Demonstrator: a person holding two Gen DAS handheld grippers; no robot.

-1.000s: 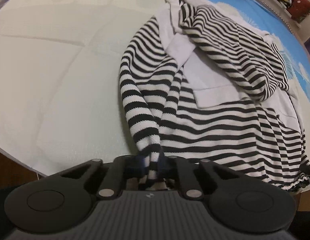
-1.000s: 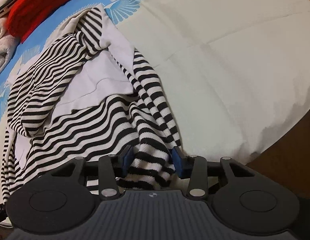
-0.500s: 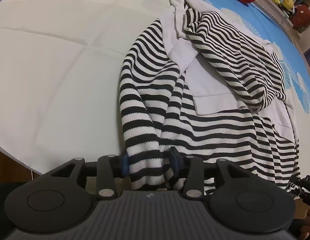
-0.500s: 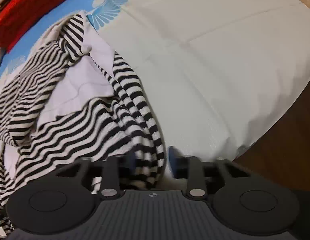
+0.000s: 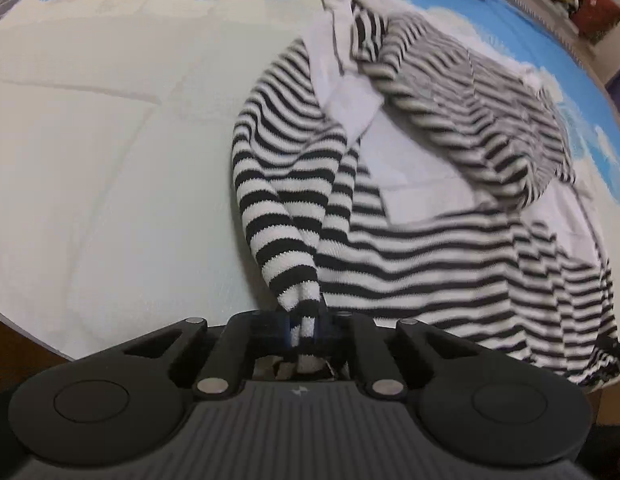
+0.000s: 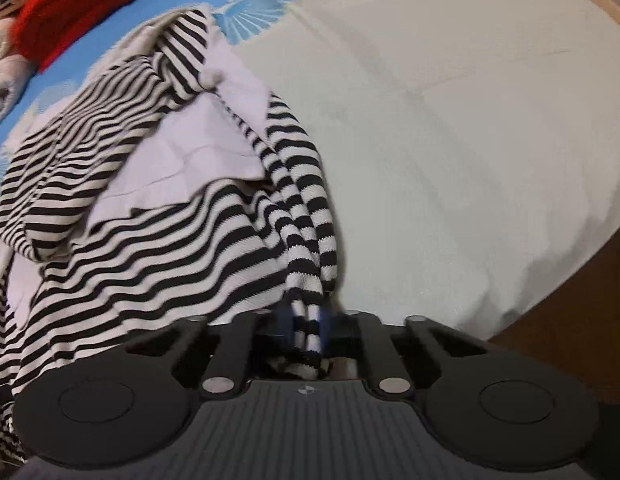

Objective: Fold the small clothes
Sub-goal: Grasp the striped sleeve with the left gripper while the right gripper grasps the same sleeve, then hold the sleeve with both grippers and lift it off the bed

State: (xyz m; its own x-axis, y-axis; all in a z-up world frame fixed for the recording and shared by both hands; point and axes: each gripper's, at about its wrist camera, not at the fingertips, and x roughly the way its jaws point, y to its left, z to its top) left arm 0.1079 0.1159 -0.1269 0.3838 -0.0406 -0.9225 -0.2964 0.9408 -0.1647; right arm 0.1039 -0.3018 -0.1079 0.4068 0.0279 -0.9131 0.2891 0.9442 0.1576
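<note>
Now both claws close on the striped top [image 5: 410, 248]: left claw [image 5: 303, 326] and right claw [image 6: 305, 330] pinching near-edge corners, apparently to lift and fold it on the bed [image 5: 109, 160].

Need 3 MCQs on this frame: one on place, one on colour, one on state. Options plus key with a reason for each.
1. Where does the striped garment lie?
A. on the bedspread
B. on a chair
C. on the floor

2. What colours are its stripes?
A. red and blue
B. black and white
C. green and yellow

3. What is between the left gripper's jaws?
A. nothing
B. a red pillow
C. striped fabric

Key:
1 A: the garment is spread over the pale bedspread with blue print.
2 B: black and white bands run across sleeve and body.
3 C: the jaws are closing on a striped sleeve end; the right gripper likewise pinches striped fabric.
</note>
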